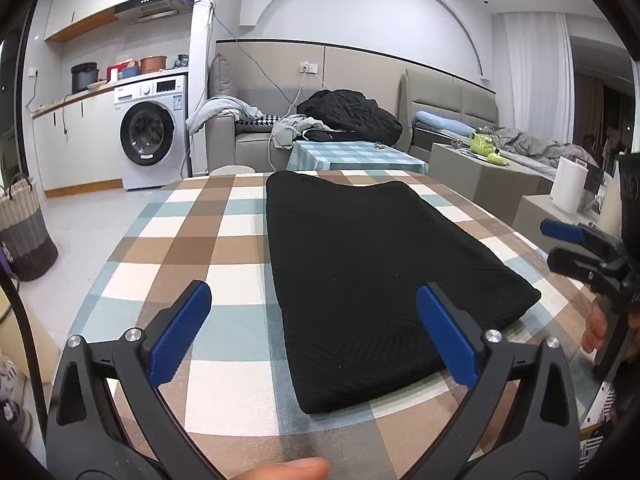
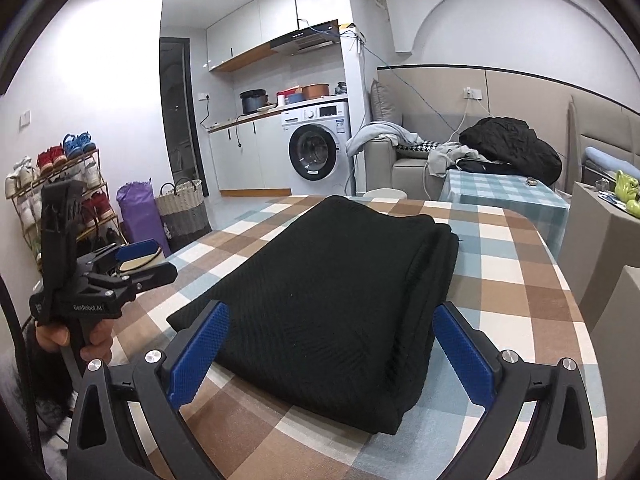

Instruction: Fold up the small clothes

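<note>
I hold my left gripper [image 1: 314, 328] above the near end of the table [image 1: 224, 240], its blue pads [image 1: 180, 332] spread as wide as they go, nothing between them but air; the folded black garment [image 1: 372, 272] lies flat on the checked tablecloth just beyond the fingertips, untouched; from this side it runs away from me as a long dark rectangle, its near corner resting between my two fingers in the view, its far edge slightly wavy near the table's far rim.

My right gripper [image 2: 340, 348] is likewise wide open, its blue fingers [image 2: 200, 348] standing either side of the garment's near end without pressing on it; from the right wrist view the black garment [image 2: 332, 292] shows several stacked layers along its right edge, so it lies folded over itself; it sits roughly in the middle of the table [image 2: 516, 280], on the brown, white and pale blue checks.

Each gripper shows in the other's camera: my right one [image 1: 576, 246] sits at the right edge of the left view, held off the table beside the cloth, and my left one [image 2: 136, 260] at the left of the right view, gripped by my hand [image 2: 68, 336]; both hang clear of the garment.

Behind the table stand a washing machine [image 2: 316, 148], a grey sofa [image 1: 248, 136] heaped with clothes, and a smaller table with a blue checked cloth [image 1: 352, 156].
</note>
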Tool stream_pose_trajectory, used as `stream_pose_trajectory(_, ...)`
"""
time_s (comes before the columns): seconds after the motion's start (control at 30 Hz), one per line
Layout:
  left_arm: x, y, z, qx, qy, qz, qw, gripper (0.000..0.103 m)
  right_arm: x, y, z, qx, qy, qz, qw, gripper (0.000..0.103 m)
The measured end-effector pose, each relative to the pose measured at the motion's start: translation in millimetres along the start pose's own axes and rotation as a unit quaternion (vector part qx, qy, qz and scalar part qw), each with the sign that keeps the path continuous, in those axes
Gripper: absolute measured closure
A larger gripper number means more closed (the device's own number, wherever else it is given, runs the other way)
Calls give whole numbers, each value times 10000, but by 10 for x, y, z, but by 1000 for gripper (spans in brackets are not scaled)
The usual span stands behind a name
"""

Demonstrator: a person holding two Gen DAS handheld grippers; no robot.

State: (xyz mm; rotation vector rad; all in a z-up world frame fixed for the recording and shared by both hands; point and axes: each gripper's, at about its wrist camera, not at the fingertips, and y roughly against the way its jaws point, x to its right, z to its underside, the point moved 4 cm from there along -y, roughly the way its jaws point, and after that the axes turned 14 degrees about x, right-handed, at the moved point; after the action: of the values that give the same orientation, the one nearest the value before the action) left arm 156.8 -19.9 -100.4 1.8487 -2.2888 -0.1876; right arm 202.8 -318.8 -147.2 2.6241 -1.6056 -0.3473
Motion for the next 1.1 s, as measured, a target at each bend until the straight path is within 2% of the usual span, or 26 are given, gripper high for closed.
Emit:
stream_pose_trajectory(0.17, -35, 3, 6, 42, 106, 39, 9999, 1, -23, 6, 47, 59, -7, -35, 10000, 0)
stream_pose_trajectory(0.5, -10, -19, 31, 2, -1, -61, 10000, 1, -60, 101, 22, 327, 40, -46, 9994, 0)
stream_pose_trajectory(1.1, -47, -16, 35, 26, 46, -122, 9999, 1, -54, 90, 28, 307, 55, -71, 9995, 0)
